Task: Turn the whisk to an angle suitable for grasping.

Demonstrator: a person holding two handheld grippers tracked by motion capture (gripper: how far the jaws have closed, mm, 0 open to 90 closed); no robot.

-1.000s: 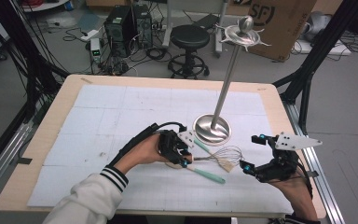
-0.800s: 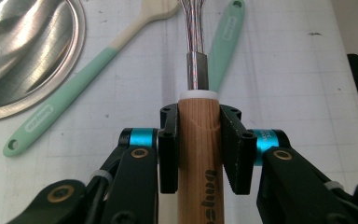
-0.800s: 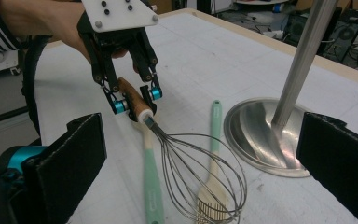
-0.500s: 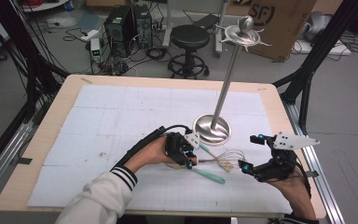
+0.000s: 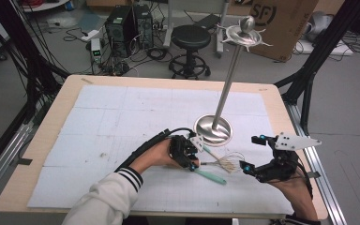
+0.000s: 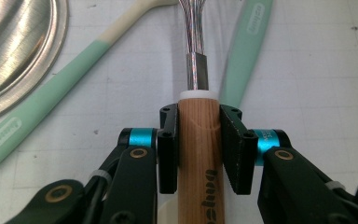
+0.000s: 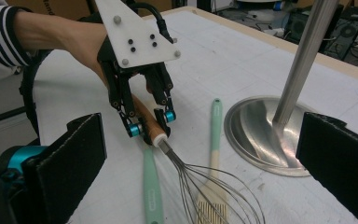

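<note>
A wire whisk with a wooden handle lies on the white mat, its wires resting on the surface. My left gripper reaches in from the left, and its pads sit against both sides of the handle. The jaws have just been easing open a little with the handle still between them. The right gripper view also shows the left gripper astride the handle. My right gripper stands open to the right of the whisk, holding nothing.
Two mint-green utensils lie on either side of the whisk. A steel stand rises just behind them, with a round base and a tall pole topped by hooks. The table edge runs close behind my right hand.
My left hand has shifted slightly right and lower, settling over the whisk handle. The right hand has stayed where it was.
</note>
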